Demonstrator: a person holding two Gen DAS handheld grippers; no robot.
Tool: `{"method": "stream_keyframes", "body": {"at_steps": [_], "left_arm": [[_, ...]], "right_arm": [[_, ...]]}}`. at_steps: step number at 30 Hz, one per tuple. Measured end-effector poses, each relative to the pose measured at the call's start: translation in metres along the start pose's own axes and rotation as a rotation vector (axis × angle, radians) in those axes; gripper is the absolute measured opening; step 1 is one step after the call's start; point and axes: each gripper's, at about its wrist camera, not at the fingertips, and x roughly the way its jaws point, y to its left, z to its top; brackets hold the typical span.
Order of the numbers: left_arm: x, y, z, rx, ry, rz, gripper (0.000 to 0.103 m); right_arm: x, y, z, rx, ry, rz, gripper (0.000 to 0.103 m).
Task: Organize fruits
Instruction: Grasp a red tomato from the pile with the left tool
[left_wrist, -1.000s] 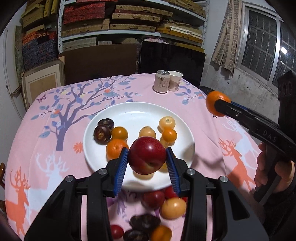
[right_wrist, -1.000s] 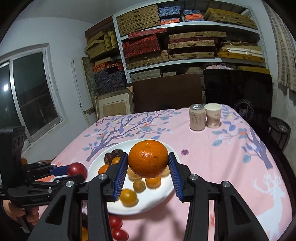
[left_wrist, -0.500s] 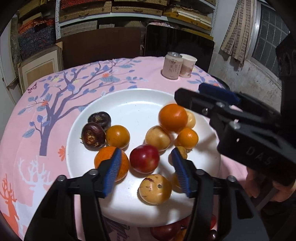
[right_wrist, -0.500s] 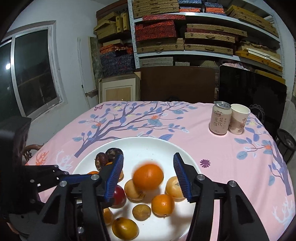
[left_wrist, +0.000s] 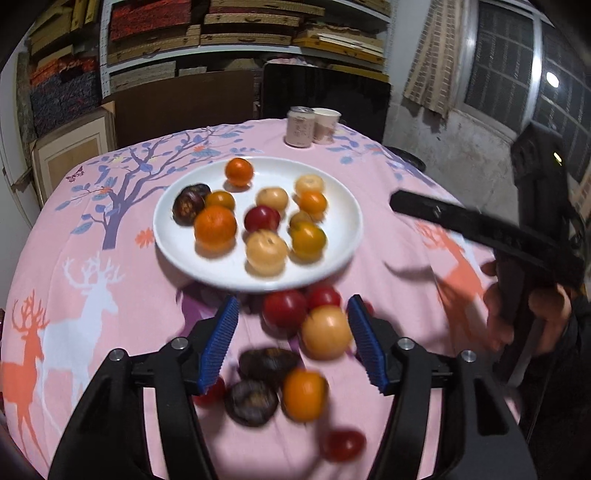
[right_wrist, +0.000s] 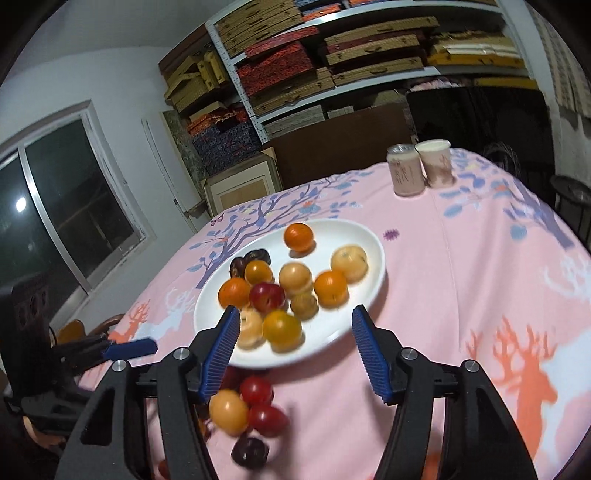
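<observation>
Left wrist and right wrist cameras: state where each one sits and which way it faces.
Left wrist: on the left gripper, tilted down at loose fruit before the white plate; its opening, empty jaws show, plus the right gripper in a hand.
Right wrist: on the right gripper, facing the plate; opening, empty jaws, left gripper at left.
Shared: plate, can, paper cup.

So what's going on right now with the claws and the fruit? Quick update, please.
Left gripper and right gripper both opening, nothing held. Plate loaded with fruit; loose fruit on the cloth near it. Nothing in the way.
</observation>
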Motion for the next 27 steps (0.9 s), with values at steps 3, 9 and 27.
{"method": "stream_keyframes", "body": {"at_steps": [3, 9, 27], "left_arm": [[-0.013, -0.015, -0.031, 0.038, 0.018, -0.016, 0.063], [-0.012, -0.036, -0.073, 0.072, 0.075, 0.026, 0.063], [0.001, -0.026, -0.085, -0.051, 0.060, 0.024, 0.030]], "right_arm": [[-0.011, -0.007, -0.011, 0.031, -0.017, 0.000, 0.065], [-0.012, -0.015, -0.023, 0.048, -0.029, 0.008, 0.066], [-0.003, 0.007, -0.037, -0.072, 0.096, 0.107, 0.066]]}}
